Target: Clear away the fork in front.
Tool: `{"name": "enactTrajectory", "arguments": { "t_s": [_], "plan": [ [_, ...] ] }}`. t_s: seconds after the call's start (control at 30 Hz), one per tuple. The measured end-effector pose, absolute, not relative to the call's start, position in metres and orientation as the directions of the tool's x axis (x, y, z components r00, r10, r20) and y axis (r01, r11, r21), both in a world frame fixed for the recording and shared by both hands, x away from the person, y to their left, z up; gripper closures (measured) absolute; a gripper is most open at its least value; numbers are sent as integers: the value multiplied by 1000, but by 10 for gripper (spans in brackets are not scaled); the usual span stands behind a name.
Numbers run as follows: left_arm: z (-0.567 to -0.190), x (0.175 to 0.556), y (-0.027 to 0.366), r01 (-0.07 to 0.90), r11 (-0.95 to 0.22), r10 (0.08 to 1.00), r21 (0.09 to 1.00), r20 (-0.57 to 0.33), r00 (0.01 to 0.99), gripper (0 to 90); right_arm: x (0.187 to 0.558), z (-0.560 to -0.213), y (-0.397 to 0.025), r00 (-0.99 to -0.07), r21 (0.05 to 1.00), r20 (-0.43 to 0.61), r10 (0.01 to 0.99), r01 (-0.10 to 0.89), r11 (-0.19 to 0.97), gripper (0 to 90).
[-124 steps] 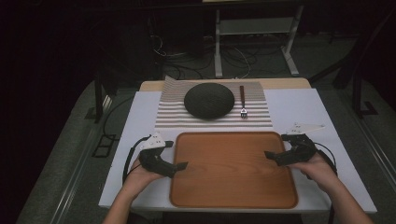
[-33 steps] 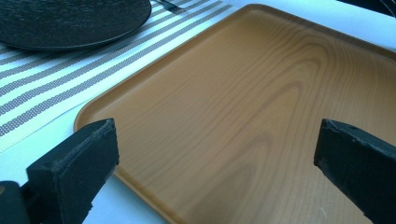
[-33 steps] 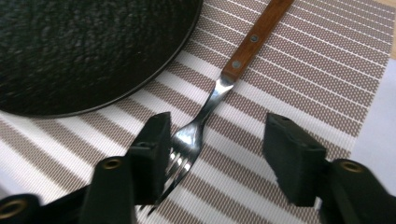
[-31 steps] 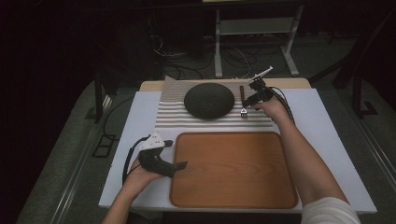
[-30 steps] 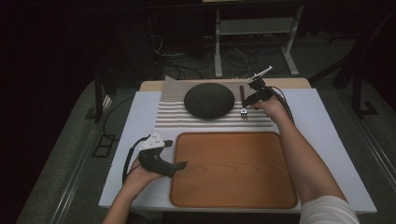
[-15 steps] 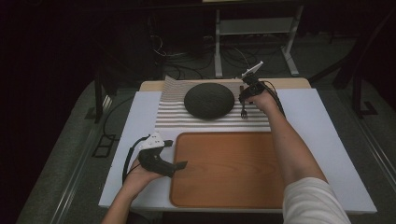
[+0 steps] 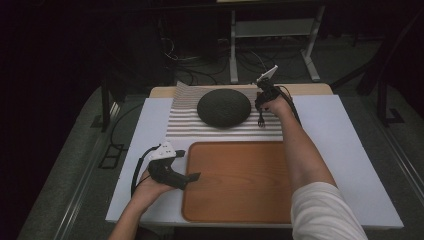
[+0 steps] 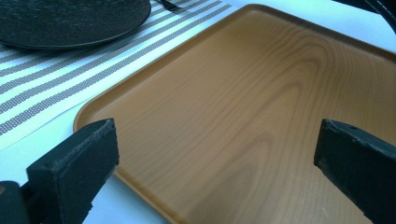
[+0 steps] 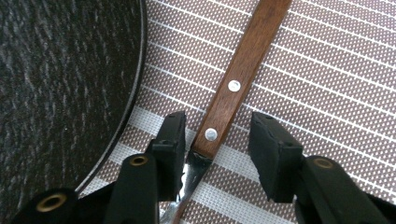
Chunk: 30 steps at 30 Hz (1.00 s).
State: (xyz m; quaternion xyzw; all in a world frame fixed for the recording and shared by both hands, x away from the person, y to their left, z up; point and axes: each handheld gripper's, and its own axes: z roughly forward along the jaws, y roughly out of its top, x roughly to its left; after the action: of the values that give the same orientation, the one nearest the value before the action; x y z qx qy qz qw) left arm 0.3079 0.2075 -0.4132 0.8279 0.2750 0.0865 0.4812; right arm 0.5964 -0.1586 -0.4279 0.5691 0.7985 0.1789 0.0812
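A fork with a brown wooden handle [image 9: 243, 60] and metal tines [image 7: 260, 121] lies on a striped placemat [image 7: 180, 125], just right of a black plate [image 7: 223, 107]. My right gripper [image 9: 218, 136] points down over the fork, and its jaws stand open on either side of the handle's lower end, the left jaw almost touching it. My left gripper [image 7: 192, 176] rests at the left edge of a wooden tray [image 7: 235, 180]. It is open, with nothing between its jaws [image 8: 215, 140].
The placemat and tray lie on a white table cover [image 7: 345, 145]. The black plate's rim [image 9: 135, 93] runs close to the left of the right gripper. Table legs and cables stand on the dark floor beyond the far edge.
My right gripper went from beside the tray up to the fork, then shifted slightly left and down over its handle. The left gripper has stayed put.
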Motion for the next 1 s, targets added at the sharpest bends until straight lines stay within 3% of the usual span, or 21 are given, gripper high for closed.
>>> {"name": "enactTrajectory", "arguments": {
  "t_s": [0.1,0.5,1.0],
  "plan": [
    [-413,308,207,372,-386,537,844,-122,835,0,597,-427,-158,-340,371,59,938,880,296,643],
    [-413,308,206,370,-389,535,843,-120,836,0,597,-426,-161,-349,342,47,936,886,313,748],
    [-413,308,207,370,-388,534,844,-121,837,0,594,-425,-162,-366,343,36,930,879,332,770]
  ]
}}
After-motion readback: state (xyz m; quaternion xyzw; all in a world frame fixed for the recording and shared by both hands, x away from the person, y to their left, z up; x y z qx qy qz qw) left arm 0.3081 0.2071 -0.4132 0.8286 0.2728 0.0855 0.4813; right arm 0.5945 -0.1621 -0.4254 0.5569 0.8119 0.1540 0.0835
